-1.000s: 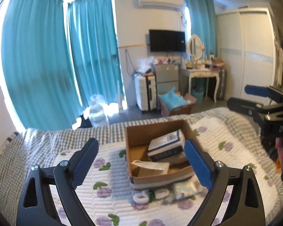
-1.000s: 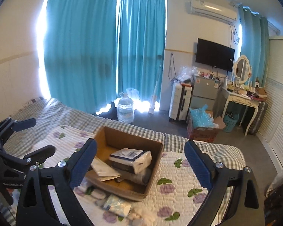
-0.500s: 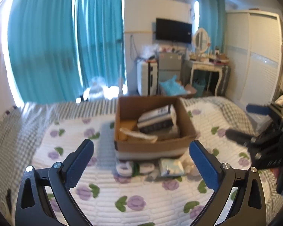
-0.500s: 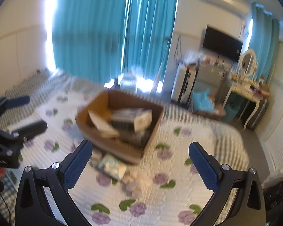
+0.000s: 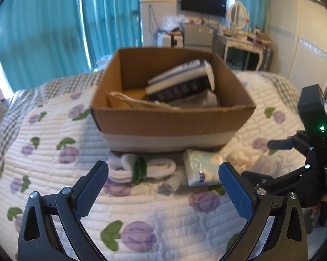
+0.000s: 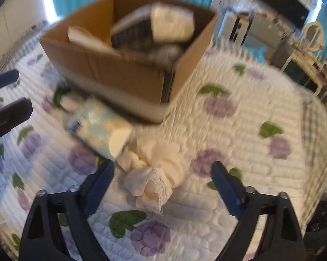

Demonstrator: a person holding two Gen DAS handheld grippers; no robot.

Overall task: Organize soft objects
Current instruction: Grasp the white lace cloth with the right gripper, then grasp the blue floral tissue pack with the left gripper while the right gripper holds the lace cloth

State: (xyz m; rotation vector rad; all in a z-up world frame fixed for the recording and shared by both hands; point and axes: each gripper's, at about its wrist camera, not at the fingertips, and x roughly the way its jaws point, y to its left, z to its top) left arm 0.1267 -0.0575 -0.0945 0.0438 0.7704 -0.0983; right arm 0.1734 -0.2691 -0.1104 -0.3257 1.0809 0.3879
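While a few packs already sit inside the box (image 5: 172, 117), most of the loose soft things lie outside it on the quilt (image 5: 54, 152), so the tidying looks only partly done.

Seen along the left gripper (image 5: 163, 187), whose fingers stand wide apart and hold nothing, the box is straight ahead, with a striped pack (image 5: 180, 82) leaning in it on top of paler bundles. Between that gripper and the box's near wall lie rolled white socks (image 5: 141, 169) with a green band, just ahead of its left finger, and a pale blue tissue pack (image 5: 201, 169) just ahead of its right finger. Both touch or nearly touch the foot of the box.

The right gripper (image 6: 162, 181) is also spread wide and empty. A crumpled white cloth (image 6: 156, 174) lies directly between and just ahead of its fingers, though whether the tips touch it is unclear in the blurred view. The tissue pack (image 6: 100, 128) is ahead and to its left, against the cloth, and the box (image 6: 128, 71) is beyond both.

Left to do, by my reckoning: the cloth, the tissue pack and the socks each need lifting into the box. The right gripper seems placed for the cloth first; the left sits nearest the socks.
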